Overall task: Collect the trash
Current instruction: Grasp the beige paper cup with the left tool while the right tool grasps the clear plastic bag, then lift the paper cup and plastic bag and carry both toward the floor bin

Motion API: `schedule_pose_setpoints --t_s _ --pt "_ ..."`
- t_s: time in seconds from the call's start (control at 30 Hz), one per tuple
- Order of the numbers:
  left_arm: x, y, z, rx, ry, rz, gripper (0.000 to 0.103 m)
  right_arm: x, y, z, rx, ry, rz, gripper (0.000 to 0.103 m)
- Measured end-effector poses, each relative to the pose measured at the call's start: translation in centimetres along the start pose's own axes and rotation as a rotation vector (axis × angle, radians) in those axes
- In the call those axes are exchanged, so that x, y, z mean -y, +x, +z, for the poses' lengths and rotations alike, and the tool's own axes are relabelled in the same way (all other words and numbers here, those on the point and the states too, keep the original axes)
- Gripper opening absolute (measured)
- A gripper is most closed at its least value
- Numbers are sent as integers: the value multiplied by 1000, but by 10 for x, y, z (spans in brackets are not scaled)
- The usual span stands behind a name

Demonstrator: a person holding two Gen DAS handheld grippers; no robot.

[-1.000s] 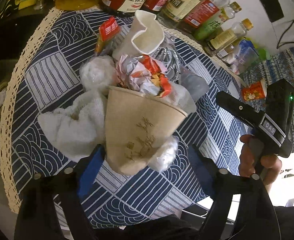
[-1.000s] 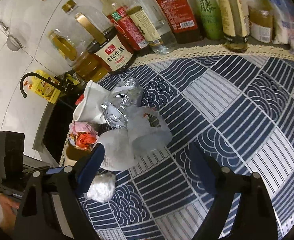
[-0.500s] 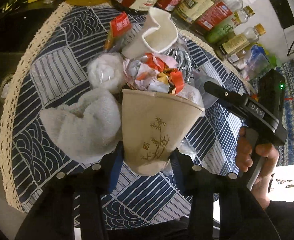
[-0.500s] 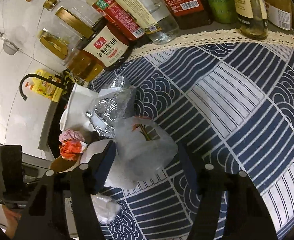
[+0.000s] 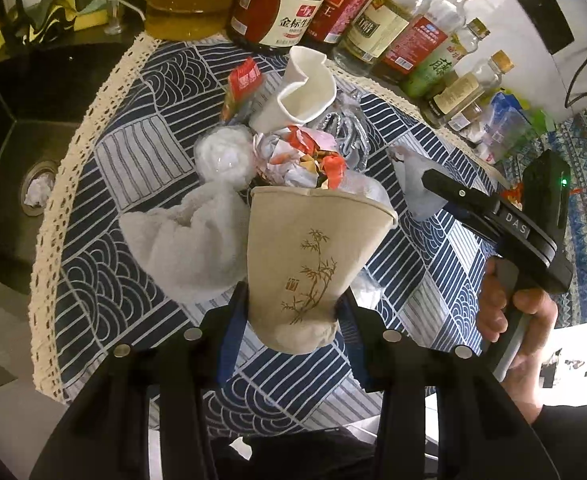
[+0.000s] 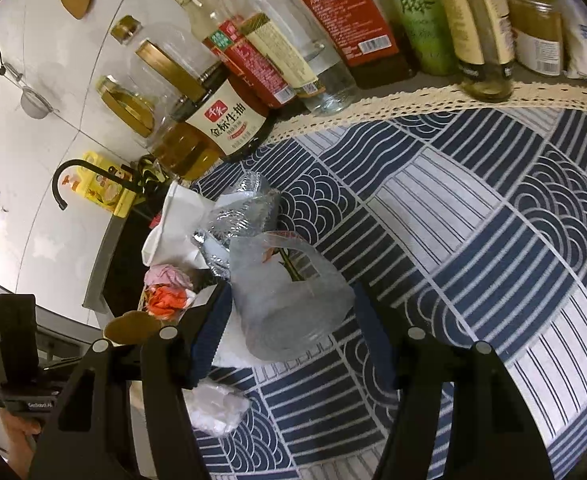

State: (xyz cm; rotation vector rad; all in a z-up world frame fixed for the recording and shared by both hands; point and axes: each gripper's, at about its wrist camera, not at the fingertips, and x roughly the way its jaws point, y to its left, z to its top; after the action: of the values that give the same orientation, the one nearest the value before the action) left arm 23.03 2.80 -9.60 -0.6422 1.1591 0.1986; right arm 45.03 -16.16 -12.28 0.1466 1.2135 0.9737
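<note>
My left gripper [image 5: 291, 312] is shut on a tan paper cup [image 5: 313, 256] with a bamboo print, stuffed with crumpled red and white wrappers [image 5: 305, 160]; the cup is lifted off the blue patterned cloth [image 5: 133, 148]. My right gripper [image 6: 289, 320] stands around a frosted plastic cup [image 6: 289, 304] lying on the cloth, its jaws a little apart from the cup's sides. Behind it lie a silver foil wrapper [image 6: 245, 212] and a white paper cup [image 6: 173, 224]. The same white cup [image 5: 305, 88] shows in the left wrist view, with a white towel [image 5: 197, 248] beside the tan cup.
A row of sauce and oil bottles [image 6: 333, 40] lines the back edge of the cloth. A black sink [image 5: 13, 140] lies to the left with a faucet [image 6: 77, 176]. A crumpled clear plastic wad [image 6: 217, 408] lies near my right gripper. A red packet [image 5: 241, 80] lies by the white cup.
My left gripper closed on the tan cup and lifted it. My right gripper moved forward around the frosted plastic cup and its jaws narrowed.
</note>
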Motion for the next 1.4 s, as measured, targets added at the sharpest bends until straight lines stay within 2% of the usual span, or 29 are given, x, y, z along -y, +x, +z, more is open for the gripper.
schedule_pose_setpoints --t_s 0.3,0.6,0.97,1.4 --pt "-1 -21 -17 40 46 -20 42 -11 -42 -26 59 7 -39 63" --pt "-6 -58 -34 108 127 -76 42 -51 -79 -69 128 14 -113 63" --pt "-29 -110 -72 172 213 -171 42 -118 -123 -136 225 17 -222 63" --pt "-51 -148 -129 218 293 -241 42 -178 -149 -223 269 27 -283 63"
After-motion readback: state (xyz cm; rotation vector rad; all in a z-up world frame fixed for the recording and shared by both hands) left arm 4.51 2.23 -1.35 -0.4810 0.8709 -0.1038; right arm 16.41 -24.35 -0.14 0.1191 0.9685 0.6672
